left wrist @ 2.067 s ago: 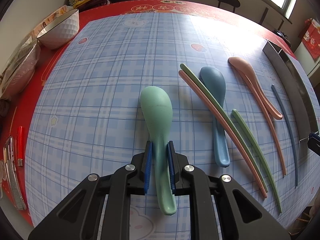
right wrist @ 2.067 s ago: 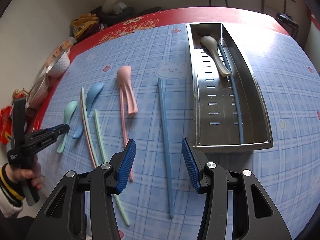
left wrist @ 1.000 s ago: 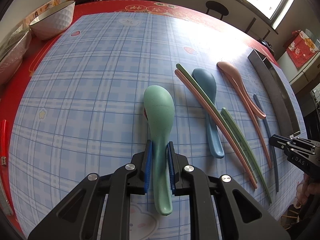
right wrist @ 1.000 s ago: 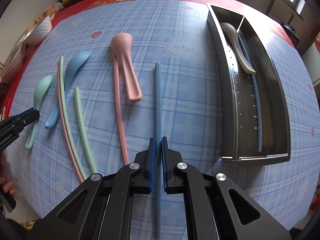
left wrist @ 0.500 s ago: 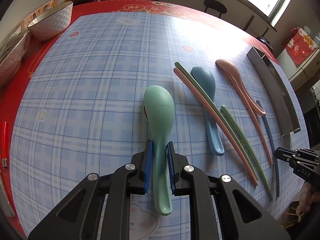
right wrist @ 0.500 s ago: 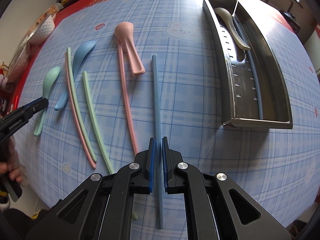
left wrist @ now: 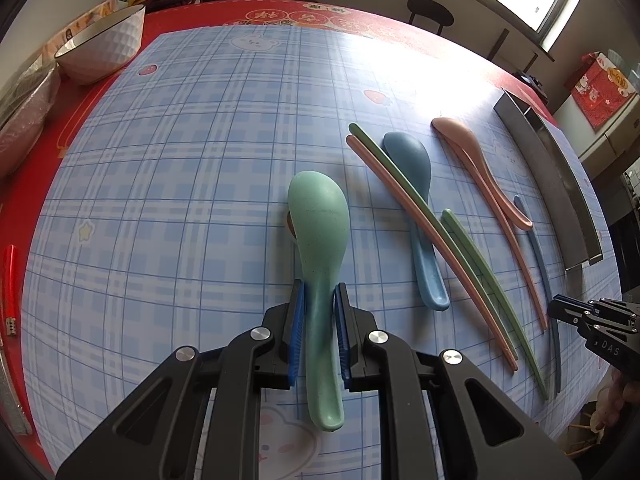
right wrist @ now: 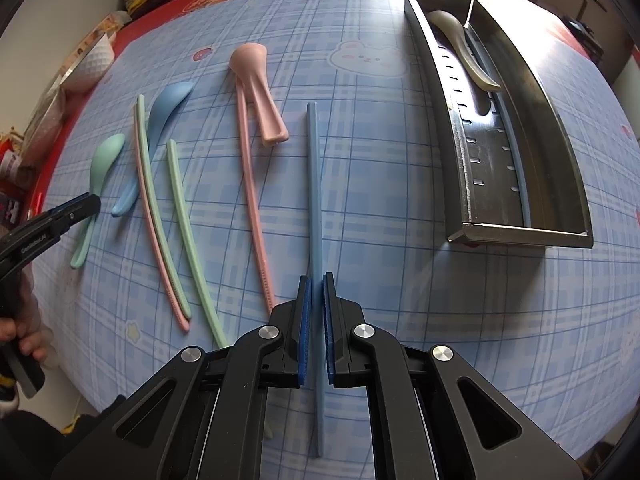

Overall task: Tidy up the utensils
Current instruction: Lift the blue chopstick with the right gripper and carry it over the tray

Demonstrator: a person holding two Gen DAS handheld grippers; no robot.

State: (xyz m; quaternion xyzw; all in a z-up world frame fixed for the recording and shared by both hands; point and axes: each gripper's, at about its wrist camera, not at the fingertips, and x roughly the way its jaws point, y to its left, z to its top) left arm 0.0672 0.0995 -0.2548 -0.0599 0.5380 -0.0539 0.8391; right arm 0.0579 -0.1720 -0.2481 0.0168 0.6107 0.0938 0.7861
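While a grey spoon (right wrist: 460,46) already lies in the steel tray (right wrist: 560,128) at one o'clock, a mint-green plastic spoon (left wrist: 320,248) is pinched by the left gripper (left wrist: 319,332), a slate-blue chopstick (right wrist: 314,184) by the right gripper (right wrist: 316,336), and others are left.

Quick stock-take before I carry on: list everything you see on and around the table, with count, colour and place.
Spoons on cloth: 3; green spoon in left gripper, blue spoon under two chopsticks, pink spoon right of it.
Chopsticks on cloth: 5; two green chopsticks, two pink chopsticks, one blue chopstick in right gripper.
Metal tray: 1, steel, right side; holds a grey spoon and another blue chopstick.
White bowl: 1, far left on red table edge.
Tablecloth: 1, blue plaid.
Stool: 1, dark, beyond table.
Left gripper: shut on green spoon's handle.
Right gripper: shut on blue chopstick.
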